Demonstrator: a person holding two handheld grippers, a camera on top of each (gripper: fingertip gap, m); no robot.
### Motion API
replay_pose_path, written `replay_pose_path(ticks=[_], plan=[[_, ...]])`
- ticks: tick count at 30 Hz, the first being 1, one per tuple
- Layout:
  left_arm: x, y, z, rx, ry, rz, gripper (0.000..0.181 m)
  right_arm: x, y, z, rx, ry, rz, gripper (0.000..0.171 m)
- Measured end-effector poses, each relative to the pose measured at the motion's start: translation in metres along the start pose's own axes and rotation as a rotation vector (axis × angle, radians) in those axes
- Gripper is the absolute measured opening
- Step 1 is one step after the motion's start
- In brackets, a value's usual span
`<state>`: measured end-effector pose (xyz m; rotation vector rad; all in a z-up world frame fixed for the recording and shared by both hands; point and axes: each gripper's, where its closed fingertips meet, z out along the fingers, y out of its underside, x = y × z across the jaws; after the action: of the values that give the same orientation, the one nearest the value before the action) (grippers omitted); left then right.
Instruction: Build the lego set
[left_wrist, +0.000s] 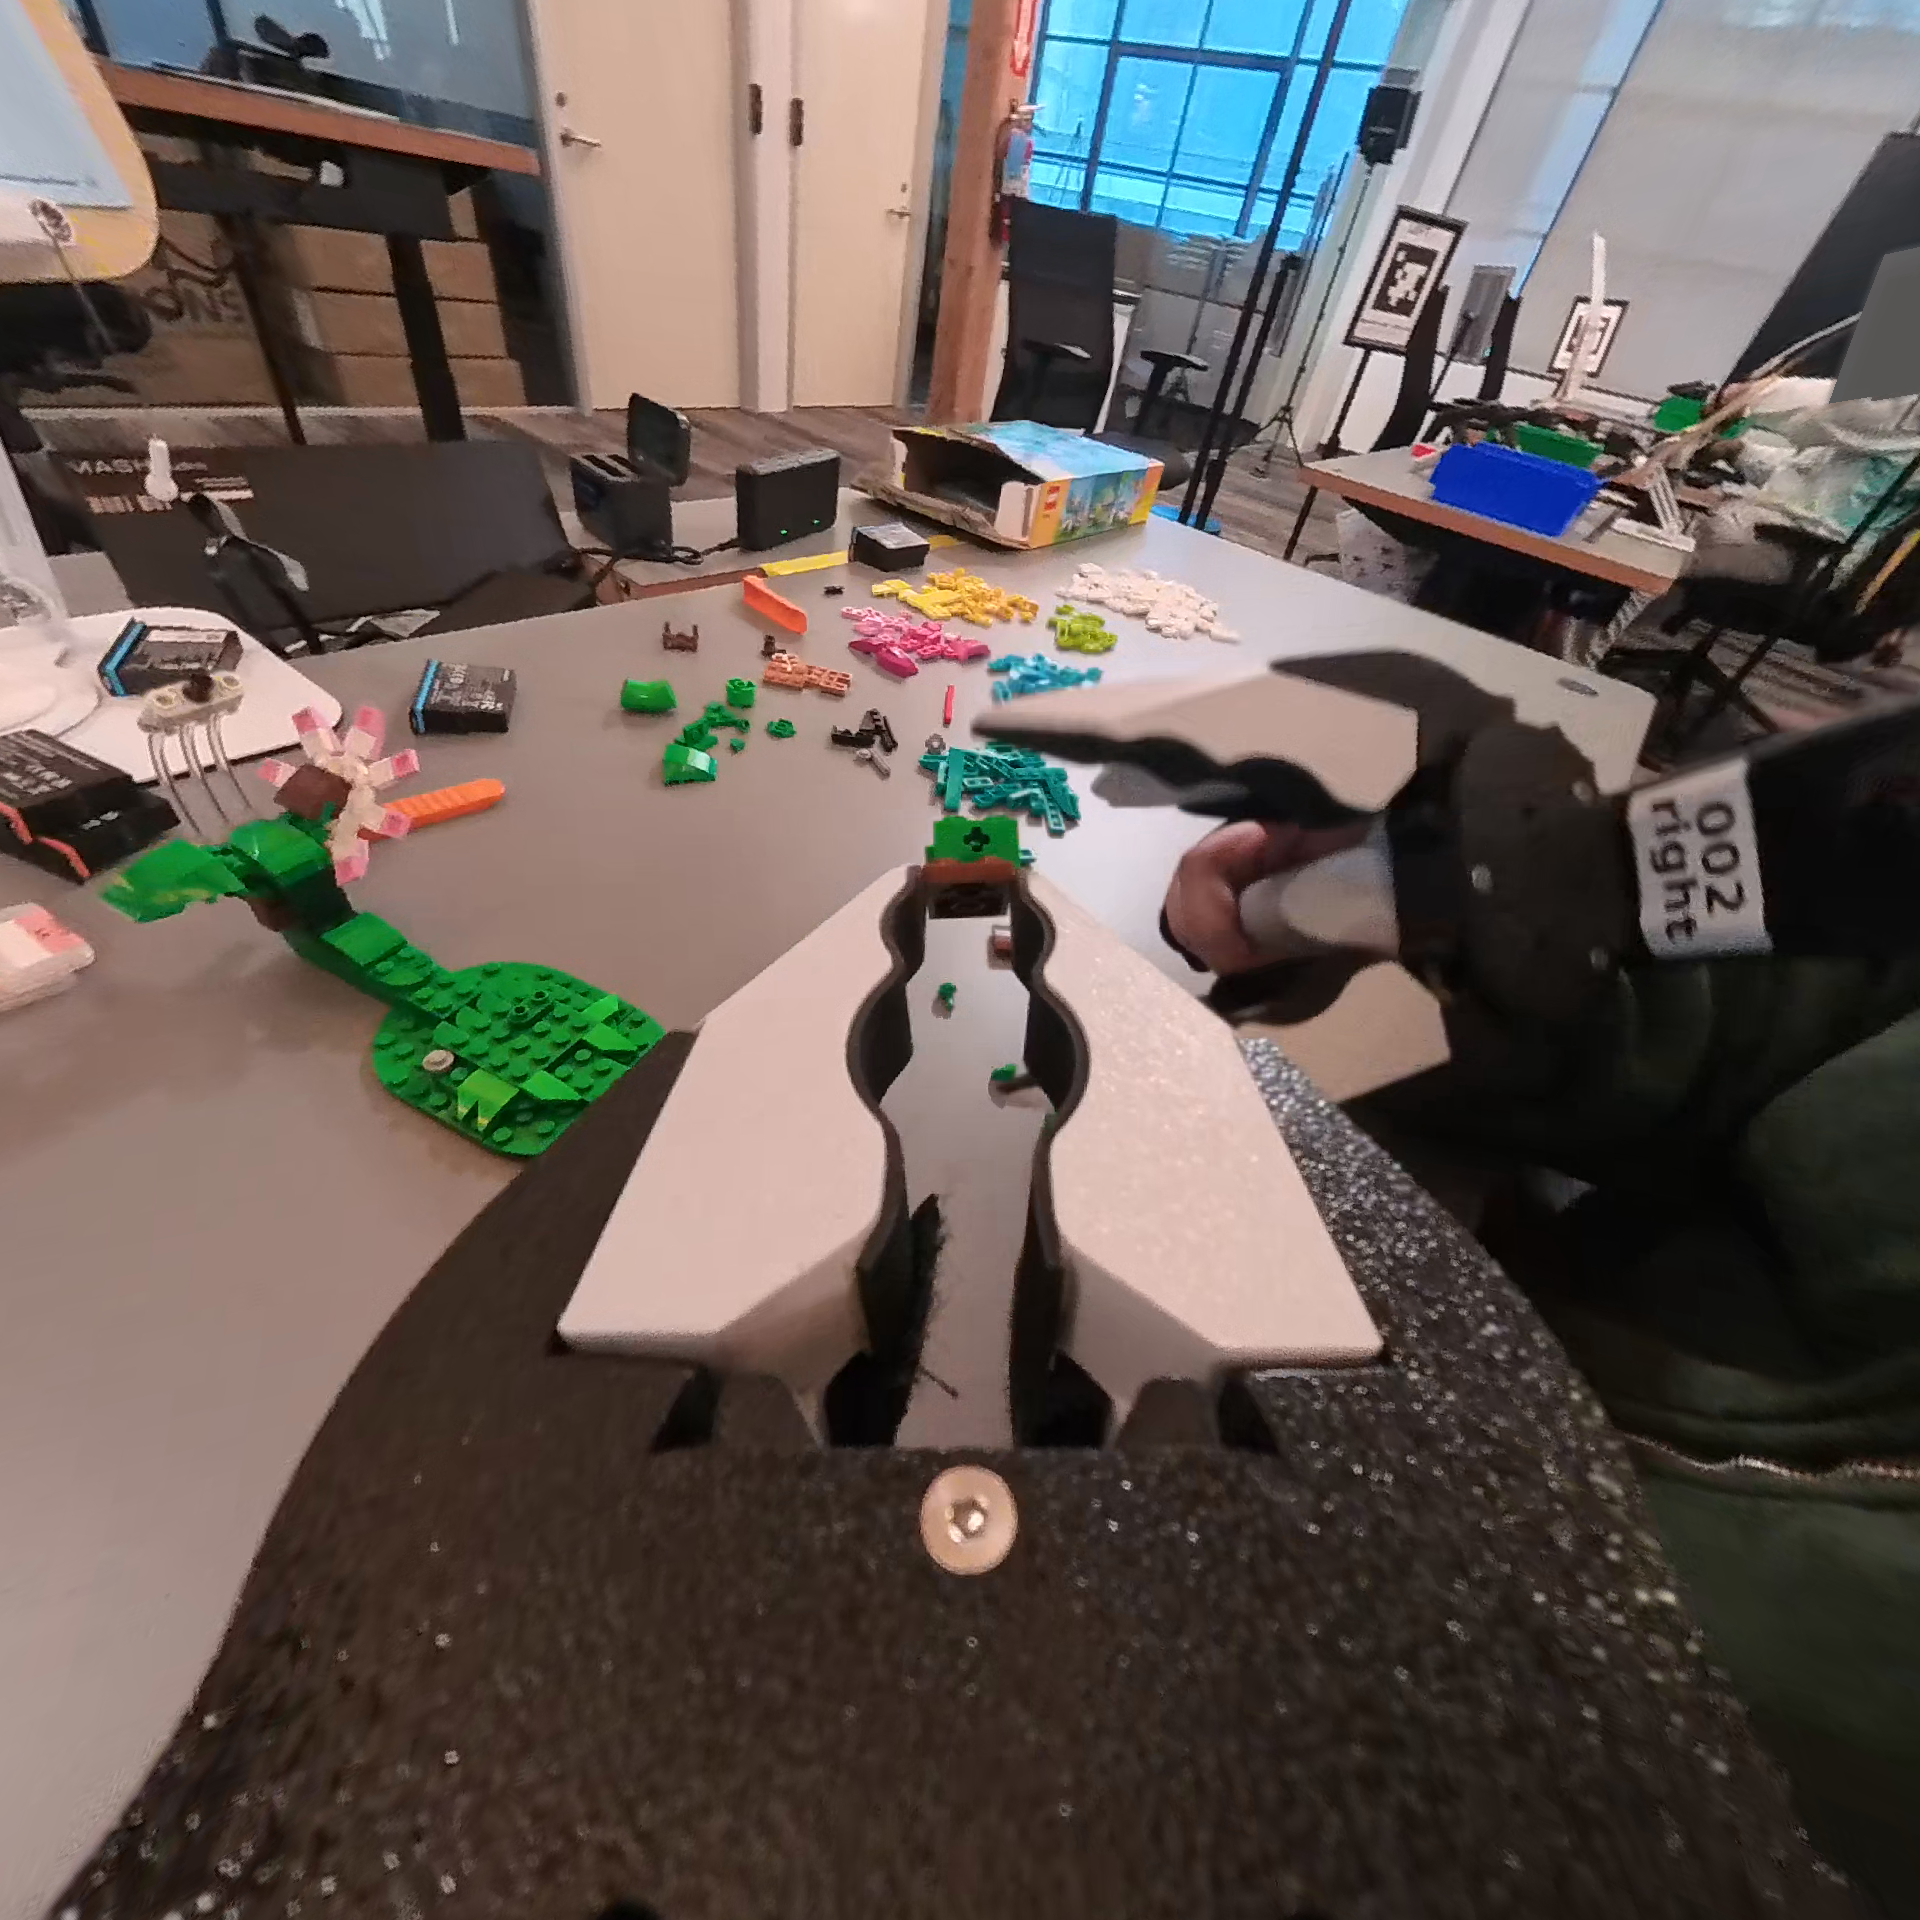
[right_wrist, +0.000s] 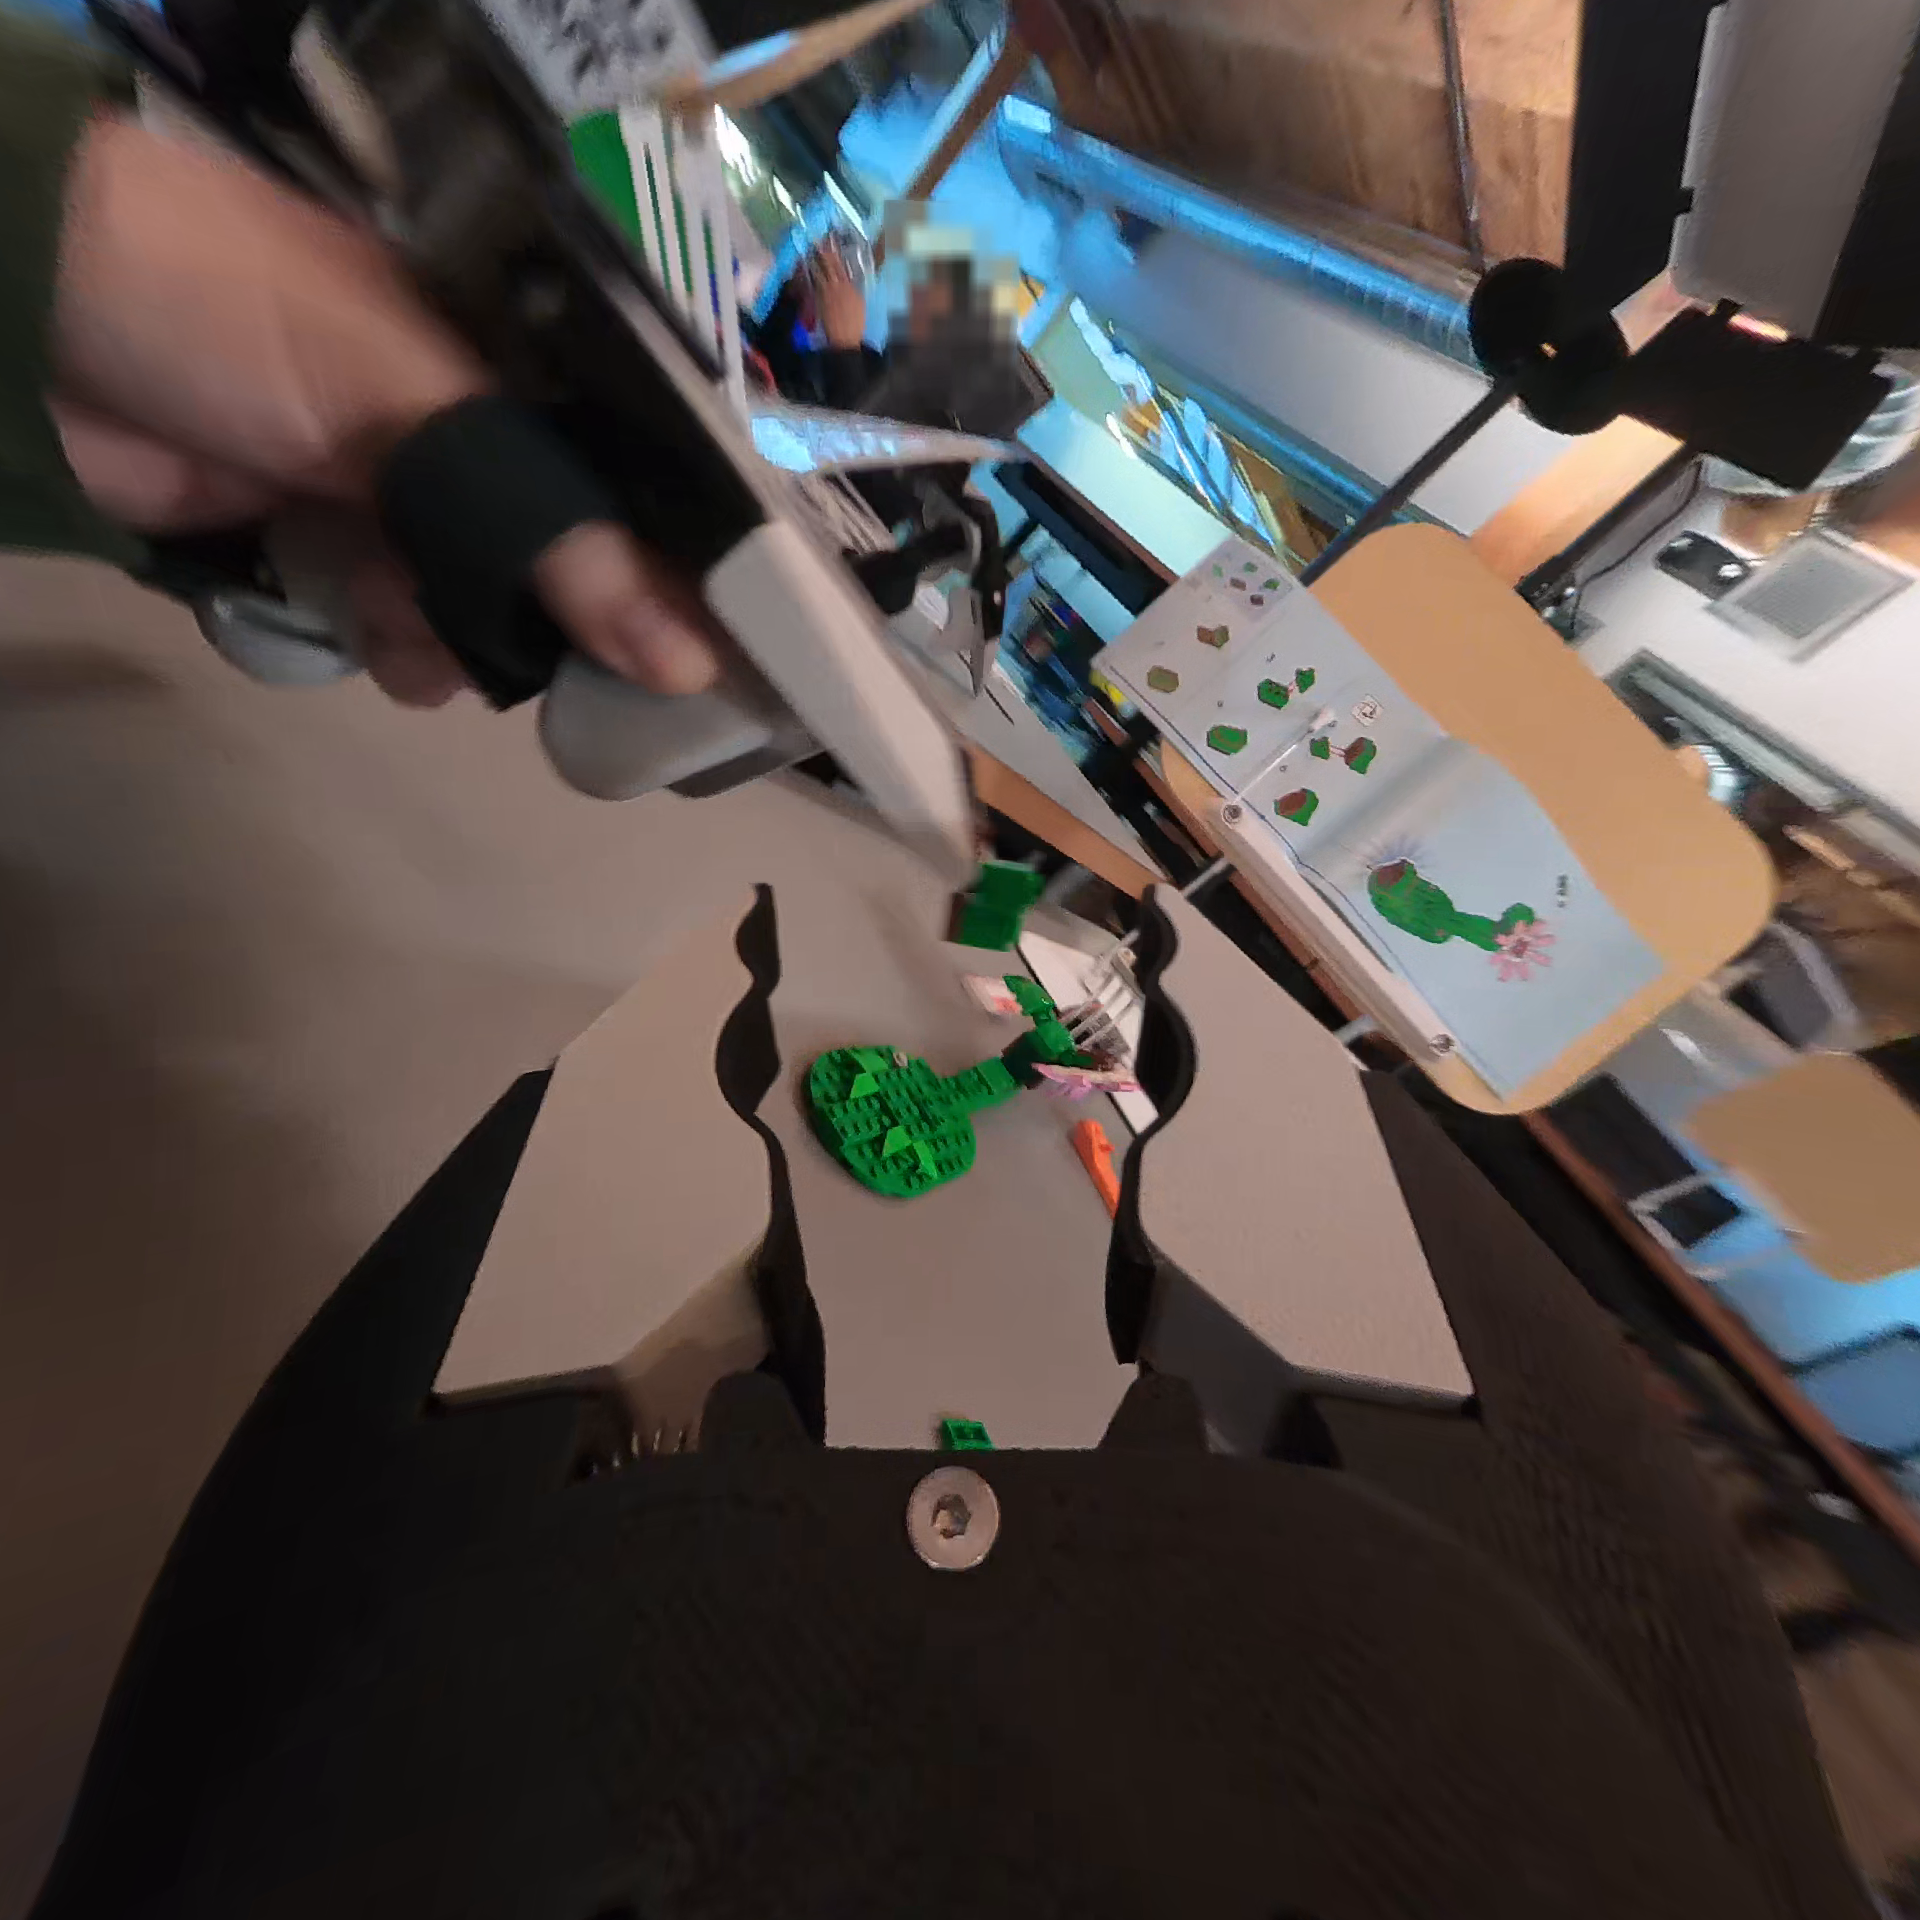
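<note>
My left gripper (left_wrist: 968, 896) is shut on a small lego piece (left_wrist: 974, 854), green on top with brown and black below, and holds it above the table. The right wrist view shows that piece (right_wrist: 995, 902) at the left gripper's tips (right_wrist: 961, 860). My right gripper (right_wrist: 956, 920) is open and empty, just to the right of the held piece; in the left wrist view (left_wrist: 1049, 758) it points left. The green baseplate model (left_wrist: 509, 1049) with a curved stem and pink flower (left_wrist: 348, 769) lies on the table at left, and also shows in the right wrist view (right_wrist: 894, 1127).
Sorted piles of loose bricks lie farther back: green (left_wrist: 707, 743), teal (left_wrist: 1003, 784), pink (left_wrist: 909, 639), yellow (left_wrist: 961, 597), white (left_wrist: 1148, 601). An orange brick separator (left_wrist: 452, 802) lies by the flower. The open instruction booklet (right_wrist: 1403, 831) stands on a board. The lego box (left_wrist: 1029, 483) sits at the back.
</note>
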<state>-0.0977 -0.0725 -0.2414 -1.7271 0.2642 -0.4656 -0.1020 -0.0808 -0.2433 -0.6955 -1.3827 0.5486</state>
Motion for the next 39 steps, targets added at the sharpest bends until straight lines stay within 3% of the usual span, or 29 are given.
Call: replay_pose_path(ticks=[5, 17, 27, 39], plan=[[0.001, 0.002, 0.002, -0.028, -0.017, 0.003, 0.013, -0.009, 0.002, 0.009, -0.056, 0.014, -0.028, 0.052], [0.001, 0.005, 0.004, -0.036, -0.014, -0.001, 0.013, -0.001, 0.009, 0.014, -0.094, 0.052, -0.047, 0.047], [0.002, 0.004, 0.006, -0.025, -0.020, -0.003, 0.013, 0.009, 0.008, 0.012, -0.085, 0.114, -0.062, 0.021], [0.009, -0.001, 0.009, 0.028, 0.020, -0.025, 0.013, 0.014, 0.004, 0.006, -0.037, 0.134, -0.086, 0.017]])
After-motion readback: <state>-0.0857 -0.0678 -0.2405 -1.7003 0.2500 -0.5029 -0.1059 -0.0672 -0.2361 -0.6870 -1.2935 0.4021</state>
